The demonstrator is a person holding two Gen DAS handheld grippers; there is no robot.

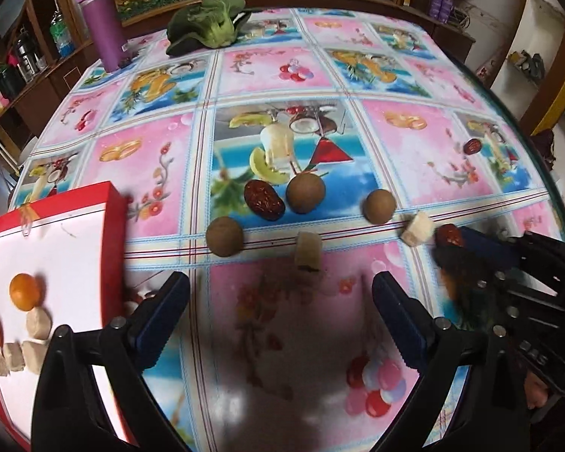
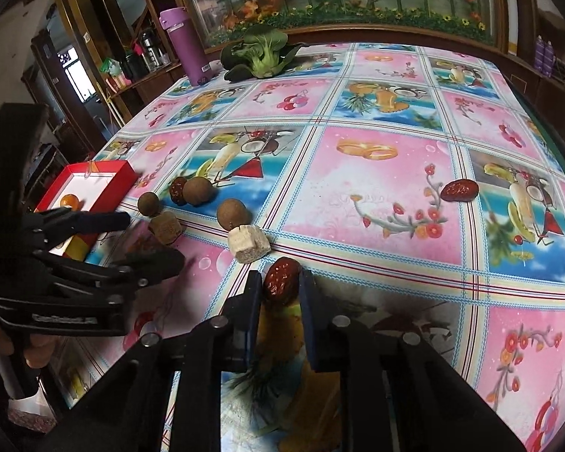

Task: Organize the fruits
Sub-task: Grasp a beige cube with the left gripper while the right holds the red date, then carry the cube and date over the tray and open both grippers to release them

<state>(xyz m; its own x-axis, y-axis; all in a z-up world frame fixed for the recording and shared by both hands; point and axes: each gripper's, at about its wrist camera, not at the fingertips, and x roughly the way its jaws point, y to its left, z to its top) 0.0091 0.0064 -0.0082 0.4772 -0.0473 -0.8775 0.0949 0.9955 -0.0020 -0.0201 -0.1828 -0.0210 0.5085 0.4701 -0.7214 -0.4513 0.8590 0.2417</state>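
Longans (image 2: 234, 213) and cube (image 2: 249, 243) crowd just beyond gripped date (image 2: 281, 280).

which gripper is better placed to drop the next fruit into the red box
Right. The right hand-held gripper is shut on a red date. The left hand-held gripper is open and empty, though nearer the red box.

Open left tongs (image 1: 280, 301) above the surface (image 1: 414, 143)
Red box (image 1: 109, 226) sits left of them; a cut piece (image 1: 308, 250) just beyond, brown round fruits (image 1: 305, 193) farther.
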